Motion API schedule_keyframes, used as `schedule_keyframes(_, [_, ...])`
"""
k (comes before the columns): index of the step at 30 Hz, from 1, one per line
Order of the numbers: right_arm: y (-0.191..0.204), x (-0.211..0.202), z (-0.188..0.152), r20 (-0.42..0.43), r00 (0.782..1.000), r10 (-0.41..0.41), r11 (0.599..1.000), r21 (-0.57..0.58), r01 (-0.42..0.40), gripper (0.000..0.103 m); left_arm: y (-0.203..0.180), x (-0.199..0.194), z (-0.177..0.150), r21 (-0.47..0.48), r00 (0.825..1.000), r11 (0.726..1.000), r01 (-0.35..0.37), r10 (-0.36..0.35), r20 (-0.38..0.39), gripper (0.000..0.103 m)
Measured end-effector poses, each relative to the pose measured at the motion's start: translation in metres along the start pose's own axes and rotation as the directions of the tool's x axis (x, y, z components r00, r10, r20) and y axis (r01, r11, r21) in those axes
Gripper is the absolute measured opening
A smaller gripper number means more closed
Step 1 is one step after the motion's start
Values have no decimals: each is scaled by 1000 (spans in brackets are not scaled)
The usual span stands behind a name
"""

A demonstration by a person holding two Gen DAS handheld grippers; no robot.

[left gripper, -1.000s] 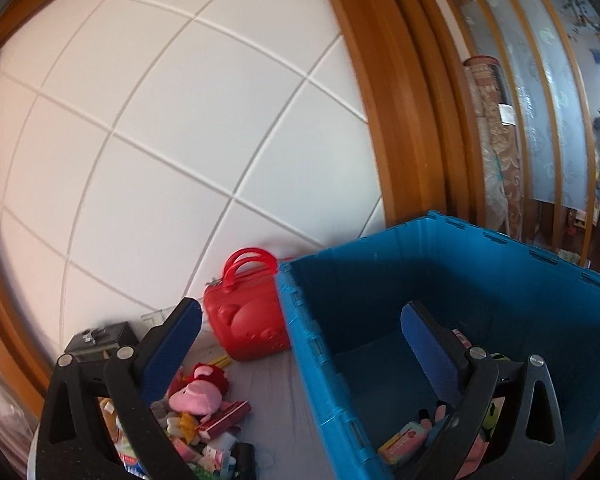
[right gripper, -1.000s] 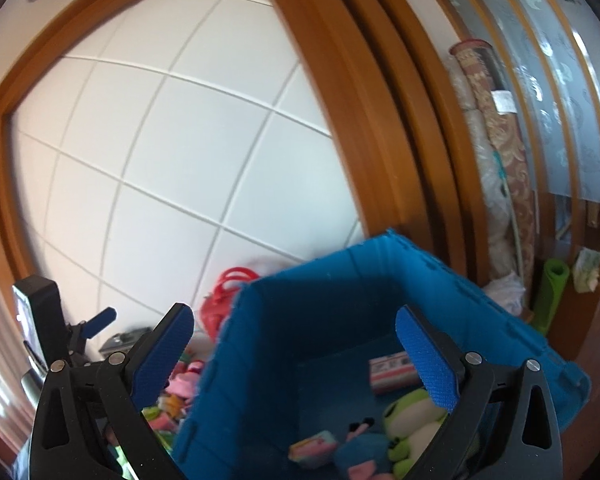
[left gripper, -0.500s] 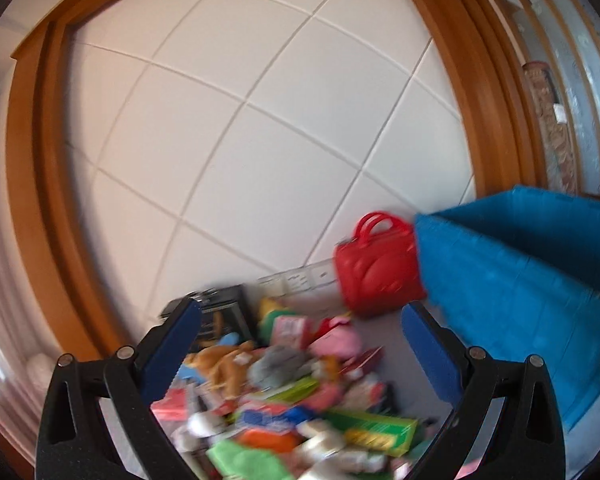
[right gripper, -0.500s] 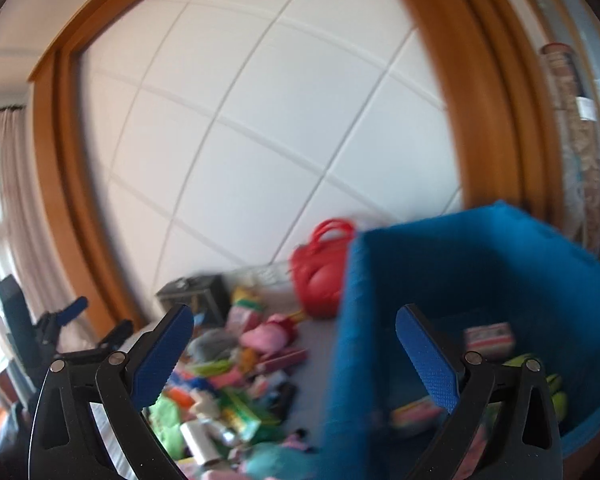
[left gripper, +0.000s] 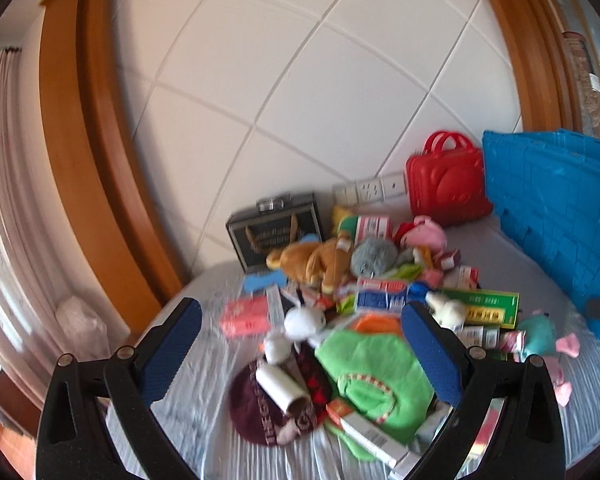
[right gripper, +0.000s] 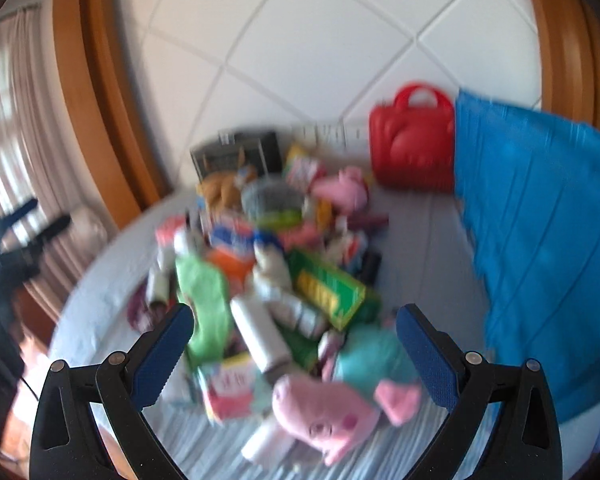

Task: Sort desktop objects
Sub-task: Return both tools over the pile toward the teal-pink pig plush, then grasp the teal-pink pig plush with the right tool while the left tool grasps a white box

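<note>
Both the left tongs point(left gripper: 300, 344) and right tongs point(right gripper: 292, 344) gape wide, empty, above the toy pile point(left gripper: 364, 304); blue bin point(left gripper: 556, 216) right.

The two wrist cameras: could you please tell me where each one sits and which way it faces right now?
Left wrist: sits on the left gripper, looking forward and down at the toy pile on the grey table; its two open blue-padded fingers show.
Right wrist: sits on the right gripper, facing the same pile, blurred, nearest the pink pig plush; its open fingers show.
Shared: red toy case, blue crate, green box.
</note>
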State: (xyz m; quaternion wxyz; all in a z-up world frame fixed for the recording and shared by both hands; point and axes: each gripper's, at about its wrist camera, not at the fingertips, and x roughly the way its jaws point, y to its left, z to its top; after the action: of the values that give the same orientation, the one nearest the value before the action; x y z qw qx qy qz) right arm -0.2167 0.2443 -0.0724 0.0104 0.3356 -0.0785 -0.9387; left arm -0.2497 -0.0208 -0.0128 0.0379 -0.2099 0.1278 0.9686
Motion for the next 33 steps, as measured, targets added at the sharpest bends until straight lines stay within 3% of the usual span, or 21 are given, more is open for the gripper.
schedule_keyframes(4, [-14,37,-40,-165,986,15,997,77,-3,103,-1,12,-27,-9,996,1000,-16,15,-86,101])
schedule_keyframes(8, [-35,79,-61,-293,955,-47,971,210,112,103,-8,18,-44,-3,991,1000,-13,12,-133,101])
schedule_keyframes(13, [-55,104,-67,-312,942,-124,904,356,237,103,-11,34,-64,-39,989,999,30,-36,-146,101])
schedule_keyframes(15, [-65,119,-69,-364,918,-160,863,400,309,103,-13,45,-73,-19,983,998,58,-60,-172,101])
schedule_keyframes(19, [-85,153,-78,-473,876,-97,779,512,363,103,-13,65,-83,-21,968,995,101,-103,-231,101])
schedule_keyframes(21, [-91,161,-83,-476,877,-70,739,566,366,101,-11,73,-88,-26,962,994,107,-110,-251,101])
schedule_keyframes(22, [-91,165,-84,-461,885,-60,739,576,350,100,-11,78,-92,-32,955,993,112,-117,-272,101])
schedule_keyframes(24, [-85,171,-83,-454,889,-59,789,524,320,96,-12,88,-103,-60,939,991,122,-135,-318,101])
schedule_keyframes(26, [-80,166,-84,-441,895,-68,822,484,301,80,-17,95,-114,-90,919,986,140,-163,-360,101])
schedule_keyframes(27, [-81,160,-86,-431,900,-66,831,475,289,78,-22,99,-121,-114,905,981,159,-190,-380,101])
schedule_keyframes(31, [-88,152,-91,-421,907,-29,851,465,243,77,-41,124,-135,-164,871,972,171,-227,-437,101])
schedule_keyframes(33, [-85,153,-90,-428,904,-25,867,441,233,77,-46,145,-144,-200,840,970,135,-220,-496,101])
